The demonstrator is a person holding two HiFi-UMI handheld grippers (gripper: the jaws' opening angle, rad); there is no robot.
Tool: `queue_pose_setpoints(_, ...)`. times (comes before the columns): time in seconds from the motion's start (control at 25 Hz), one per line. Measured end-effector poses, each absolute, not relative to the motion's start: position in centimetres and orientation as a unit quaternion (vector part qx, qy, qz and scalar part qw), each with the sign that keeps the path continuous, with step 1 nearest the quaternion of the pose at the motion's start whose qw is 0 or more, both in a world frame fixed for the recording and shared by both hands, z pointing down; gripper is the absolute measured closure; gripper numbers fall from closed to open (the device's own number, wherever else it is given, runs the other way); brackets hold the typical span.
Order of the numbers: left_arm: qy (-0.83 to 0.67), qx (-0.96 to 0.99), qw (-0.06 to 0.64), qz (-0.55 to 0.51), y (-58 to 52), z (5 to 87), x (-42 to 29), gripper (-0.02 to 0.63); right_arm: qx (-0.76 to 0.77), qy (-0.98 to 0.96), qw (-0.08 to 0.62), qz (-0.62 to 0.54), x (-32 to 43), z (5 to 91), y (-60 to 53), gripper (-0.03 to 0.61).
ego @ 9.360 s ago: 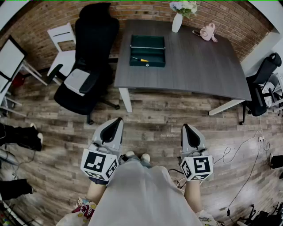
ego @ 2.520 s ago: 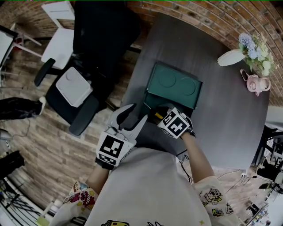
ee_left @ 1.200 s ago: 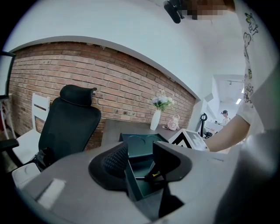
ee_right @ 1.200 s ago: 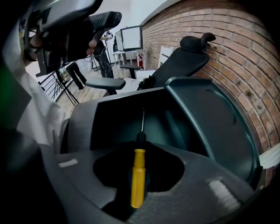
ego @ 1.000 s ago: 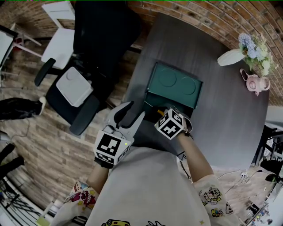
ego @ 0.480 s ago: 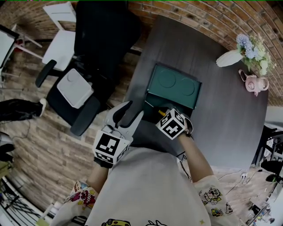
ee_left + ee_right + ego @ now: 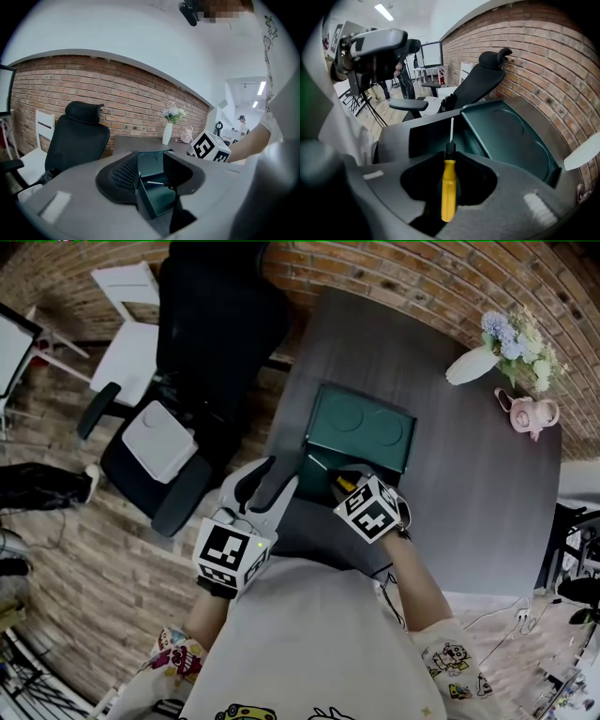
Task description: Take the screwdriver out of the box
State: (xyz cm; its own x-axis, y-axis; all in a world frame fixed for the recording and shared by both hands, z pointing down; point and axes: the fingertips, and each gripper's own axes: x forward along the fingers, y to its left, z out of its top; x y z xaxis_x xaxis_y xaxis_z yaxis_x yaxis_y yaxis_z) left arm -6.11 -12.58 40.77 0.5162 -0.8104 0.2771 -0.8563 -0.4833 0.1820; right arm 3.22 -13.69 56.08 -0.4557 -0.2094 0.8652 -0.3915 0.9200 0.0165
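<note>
We see the right gripper point(image 7: 450, 161) clamped narrow on the yellow handle of the screwdriver point(image 7: 448, 187). The handle's tail runs back between the fingers. The thin steel blade juts out past the fingertips, over the open tray of the green box point(image 7: 361, 427), which lies just beyond and below them on the grey table point(image 7: 469, 484).

Compared with a second ago, this gripper has lifted slightly and brought the tool up with it. The head view has also swung a little, so the box and table sit differently in the frame.

The left gripper point(image 7: 152, 173) is at the same near-left corner of the box as before. Its jaws stand wide, though they have just closed a touch. The corner of the box shows between the fingers, and we cannot tell whether the pads touch it.

For markings, the marker cubes point(image 7: 372, 512) on both grippers carry bold black-and-white square patterns. The person's sleeves point(image 7: 450, 657) are printed with small cartoon figures, too small to read.
</note>
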Motion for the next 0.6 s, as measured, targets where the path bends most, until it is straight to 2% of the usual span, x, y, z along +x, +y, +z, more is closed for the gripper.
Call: queue_pose_setpoints(0.6, -0.48, 0.868, 0.111, 0.068, -11.0, 38.3, -5.6, 0.46, 0.246, -0.869, 0.427, 0.036, 4.7, 48.5, -13.5, 0.5)
